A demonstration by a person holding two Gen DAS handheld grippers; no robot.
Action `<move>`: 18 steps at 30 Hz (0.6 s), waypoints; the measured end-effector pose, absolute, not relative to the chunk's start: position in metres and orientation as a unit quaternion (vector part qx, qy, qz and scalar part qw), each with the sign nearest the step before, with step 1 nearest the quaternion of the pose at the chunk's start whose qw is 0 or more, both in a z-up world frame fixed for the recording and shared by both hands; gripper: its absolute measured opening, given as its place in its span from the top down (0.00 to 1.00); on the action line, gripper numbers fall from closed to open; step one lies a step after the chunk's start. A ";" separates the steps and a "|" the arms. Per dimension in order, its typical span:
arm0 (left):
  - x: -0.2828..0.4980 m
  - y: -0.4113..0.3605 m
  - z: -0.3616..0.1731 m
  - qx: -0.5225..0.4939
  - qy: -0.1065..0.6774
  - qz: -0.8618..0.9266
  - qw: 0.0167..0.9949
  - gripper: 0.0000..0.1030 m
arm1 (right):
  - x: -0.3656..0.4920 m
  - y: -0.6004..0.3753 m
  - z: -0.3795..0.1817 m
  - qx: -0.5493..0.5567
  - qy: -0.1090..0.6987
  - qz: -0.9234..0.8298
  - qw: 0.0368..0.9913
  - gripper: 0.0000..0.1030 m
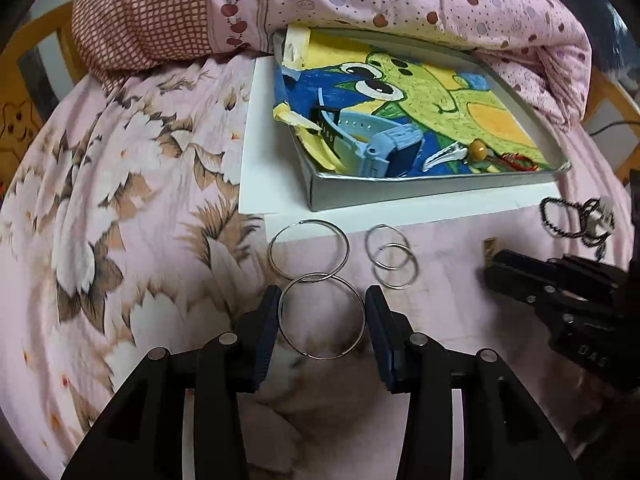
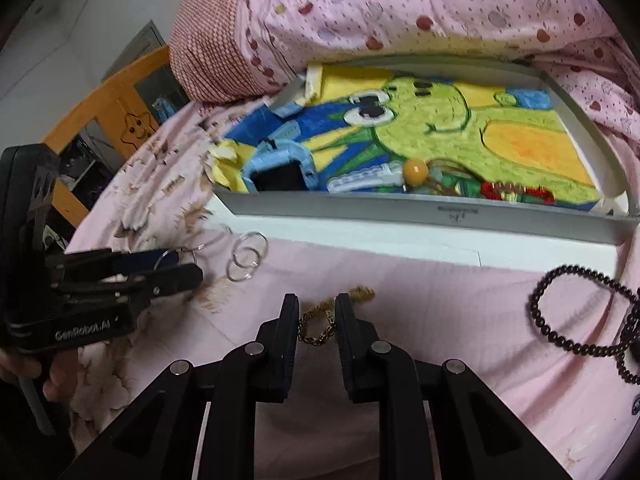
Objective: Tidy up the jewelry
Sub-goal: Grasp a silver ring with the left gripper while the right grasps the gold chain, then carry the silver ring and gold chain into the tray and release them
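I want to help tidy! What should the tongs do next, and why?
Probably lift. The left tongs hold a big silver ring, the right tongs a gold chain, both still on the bedsheet. The box with the watch sits just beyond.

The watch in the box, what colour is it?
The chunky plastic watch is light blue with a dark screen, clearest in the left wrist view.

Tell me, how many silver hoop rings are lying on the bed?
4. One large hoop lies between the left gripper fingers; a second large hoop overlaps its far edge; two small hoops overlap just right. None seems hidden.
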State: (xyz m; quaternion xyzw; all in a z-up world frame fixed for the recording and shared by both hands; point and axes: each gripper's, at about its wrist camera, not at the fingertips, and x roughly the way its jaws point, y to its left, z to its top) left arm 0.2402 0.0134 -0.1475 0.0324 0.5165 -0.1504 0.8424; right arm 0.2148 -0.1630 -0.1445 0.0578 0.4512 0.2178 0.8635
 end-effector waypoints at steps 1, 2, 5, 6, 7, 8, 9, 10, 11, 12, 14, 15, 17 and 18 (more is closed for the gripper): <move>0.238 0.013 -0.144 0.027 0.515 -0.149 0.844 0.64 | 0.214 -0.163 -0.141 0.058 0.445 0.219 0.866 0.84; 0.234 0.012 -0.138 0.021 0.510 -0.149 0.847 0.64 | 0.213 -0.163 -0.138 0.059 0.439 0.221 0.869 0.84; 0.223 0.009 -0.121 0.011 0.490 -0.150 0.859 0.64 | 0.213 -0.164 -0.132 0.061 0.428 0.225 0.873 0.84; 0.219 0.008 -0.114 0.006 0.481 -0.152 0.864 0.64 | 0.212 -0.164 -0.130 0.060 0.426 0.225 0.874 0.84; 0.217 0.008 -0.110 0.004 0.475 -0.152 0.867 0.64 | 0.212 -0.164 -0.129 0.060 0.423 0.225 0.876 0.84; 0.215 0.007 -0.105 0.000 0.467 -0.152 0.871 0.64 | 0.212 -0.165 -0.127 0.063 0.420 0.225 0.877 0.84; 0.213 0.006 -0.102 -0.003 0.459 -0.152 0.875 0.64 | 0.213 -0.166 -0.126 0.066 0.417 0.226 0.878 0.84; 0.212 0.005 -0.099 -0.005 0.454 -0.153 0.878 0.64 | 0.213 -0.167 -0.124 0.070 0.414 0.227 0.879 0.84; 0.211 0.005 -0.097 -0.008 0.449 -0.154 0.880 0.64 | 0.213 -0.169 -0.120 0.076 0.409 0.227 0.881 0.84; 0.212 0.005 -0.096 -0.009 0.446 -0.155 0.882 0.64 | 0.213 -0.171 -0.118 0.080 0.405 0.227 0.882 0.84; 0.213 0.005 -0.093 -0.014 0.440 -0.157 0.884 0.64 | 0.213 -0.174 -0.112 0.089 0.395 0.227 0.886 0.84; 0.213 0.004 -0.092 -0.017 0.437 -0.158 0.885 0.64 | 0.214 -0.176 -0.110 0.092 0.391 0.227 0.887 0.84; 0.214 0.006 -0.091 -0.022 0.433 -0.159 0.887 0.64 | 0.215 -0.180 -0.104 0.099 0.381 0.226 0.891 0.84; 0.214 0.007 -0.090 -0.024 0.429 -0.161 0.889 0.64 | 0.216 -0.182 -0.100 0.102 0.376 0.225 0.893 0.84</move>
